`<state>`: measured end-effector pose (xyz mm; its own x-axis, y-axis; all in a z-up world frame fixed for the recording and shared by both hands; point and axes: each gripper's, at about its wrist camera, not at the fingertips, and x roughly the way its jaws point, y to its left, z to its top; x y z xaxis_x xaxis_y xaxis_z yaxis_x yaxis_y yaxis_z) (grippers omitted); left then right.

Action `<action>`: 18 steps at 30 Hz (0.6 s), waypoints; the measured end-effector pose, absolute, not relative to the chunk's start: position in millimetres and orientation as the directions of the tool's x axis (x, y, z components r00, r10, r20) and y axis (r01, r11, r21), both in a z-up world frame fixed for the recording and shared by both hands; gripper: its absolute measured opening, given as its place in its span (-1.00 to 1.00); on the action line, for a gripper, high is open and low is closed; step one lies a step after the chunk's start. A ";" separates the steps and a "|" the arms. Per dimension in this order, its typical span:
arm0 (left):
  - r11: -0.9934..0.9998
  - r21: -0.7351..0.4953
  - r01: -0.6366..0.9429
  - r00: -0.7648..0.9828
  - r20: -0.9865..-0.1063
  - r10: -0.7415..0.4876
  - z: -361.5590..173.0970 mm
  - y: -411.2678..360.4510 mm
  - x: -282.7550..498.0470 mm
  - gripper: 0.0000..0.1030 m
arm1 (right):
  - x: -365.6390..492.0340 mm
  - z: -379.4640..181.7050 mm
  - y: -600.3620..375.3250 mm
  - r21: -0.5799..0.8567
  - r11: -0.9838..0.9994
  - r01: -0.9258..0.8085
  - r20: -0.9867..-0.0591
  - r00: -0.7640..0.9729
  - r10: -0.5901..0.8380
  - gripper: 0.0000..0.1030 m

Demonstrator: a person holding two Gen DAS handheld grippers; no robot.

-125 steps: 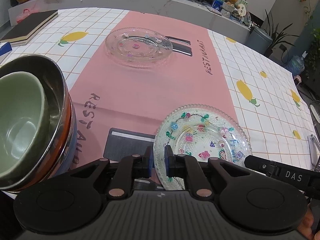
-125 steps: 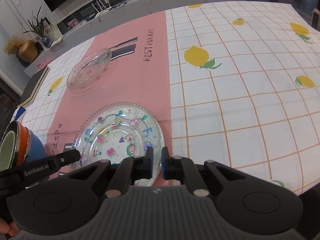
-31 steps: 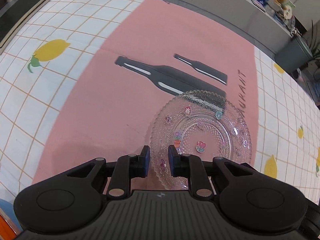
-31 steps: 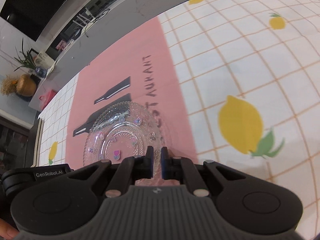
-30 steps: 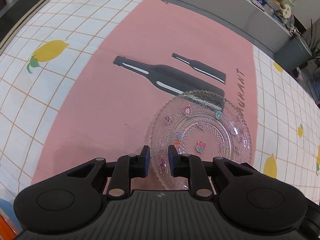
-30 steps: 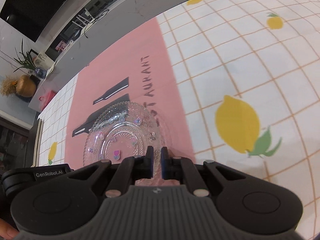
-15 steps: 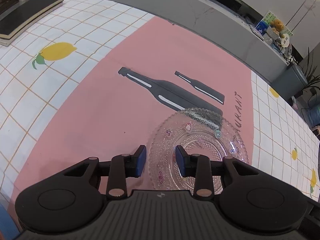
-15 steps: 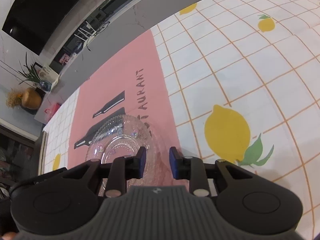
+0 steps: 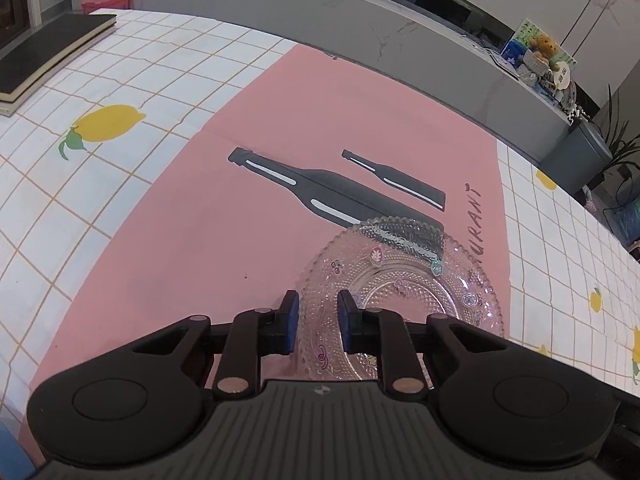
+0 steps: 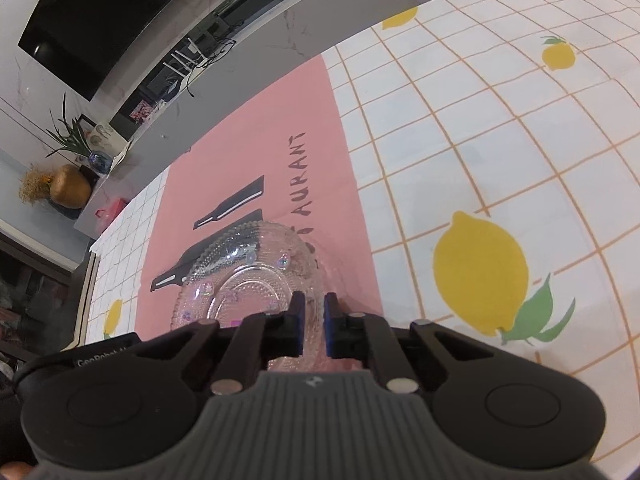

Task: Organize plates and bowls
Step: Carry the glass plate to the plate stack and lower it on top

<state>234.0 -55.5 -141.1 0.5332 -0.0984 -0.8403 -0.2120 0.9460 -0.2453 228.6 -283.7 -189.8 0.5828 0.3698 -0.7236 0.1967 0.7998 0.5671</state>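
A clear beaded glass plate (image 9: 404, 292) with small coloured decals lies on the pink placemat (image 9: 224, 216), over the printed bottle shapes. My left gripper (image 9: 316, 312) is open, its fingers astride the plate's near-left rim without clamping it. In the right wrist view the same plate (image 10: 240, 280) lies flat. My right gripper (image 10: 313, 312) stands with a narrow gap between its pads over the plate's right rim; whether the pads touch the glass I cannot tell. A blue bowl edge (image 9: 12, 456) shows at bottom left.
The lemon-print checked tablecloth (image 10: 500, 152) spreads to the right. A dark flat board (image 9: 44, 56) lies at the table's far left. A grey counter (image 9: 400, 44) with clutter runs behind the table. The other gripper's body (image 10: 72, 360) is at the left.
Both grippers let go of the plate, which was carried from the front to the far placemat area and set down. The left jaws have widened; the right jaws have narrowed since half a second ago.
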 end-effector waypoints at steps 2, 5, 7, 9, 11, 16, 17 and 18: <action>0.942 -0.250 -0.225 0.531 -0.842 -0.097 -140.5 -54.4 233.4 -0.60 | 228.4 -190.1 -285.9 0.577 0.790 0.209 -0.725 0.576 0.377 -0.87; 0.941 -0.247 -0.232 0.533 -0.841 -0.089 -137.2 -53.7 231.5 -0.65 | 226.4 -187.5 -287.9 0.592 0.778 0.209 -0.718 0.576 0.391 -0.89; 0.943 -0.241 -0.231 0.538 -0.839 -0.083 -133.7 -53.0 229.9 -0.67 | 225.1 -184.4 -288.3 0.593 0.778 0.207 -0.719 0.572 0.396 -0.89; 0.943 -0.239 -0.230 0.532 -0.842 -0.084 -132.3 -52.7 228.4 -0.68 | 223.9 -181.6 -288.5 0.593 0.777 0.210 -0.722 0.567 0.397 -0.90; 0.939 -0.251 -0.236 0.529 -0.844 -0.092 -132.8 -50.2 225.2 -0.68 | 221.9 -179.9 -290.1 0.602 0.768 0.217 -0.721 0.562 0.405 -0.91; 0.924 -0.283 -0.257 0.529 -0.842 -0.111 -131.2 -43.7 212.4 -0.72 | 211.7 -174.6 -290.9 0.610 0.761 0.221 -0.720 0.555 0.416 -0.92; 0.922 -0.288 -0.260 0.530 -0.840 -0.113 -130.3 -43.0 209.8 -0.72 | 209.1 -174.0 -291.1 0.613 0.757 0.225 -0.720 0.554 0.418 -0.92; 0.920 -0.292 -0.263 0.532 -0.839 -0.114 -129.3 -42.5 207.4 -0.72 | 206.4 -173.3 -291.2 0.616 0.754 0.229 -0.720 0.552 0.421 -0.92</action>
<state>207.4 -42.5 -129.3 0.5321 -0.1140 -0.8390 -0.2625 0.9198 -0.2915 206.4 -291.2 -173.3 0.5519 0.4206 -0.7200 0.2293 0.7536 0.6161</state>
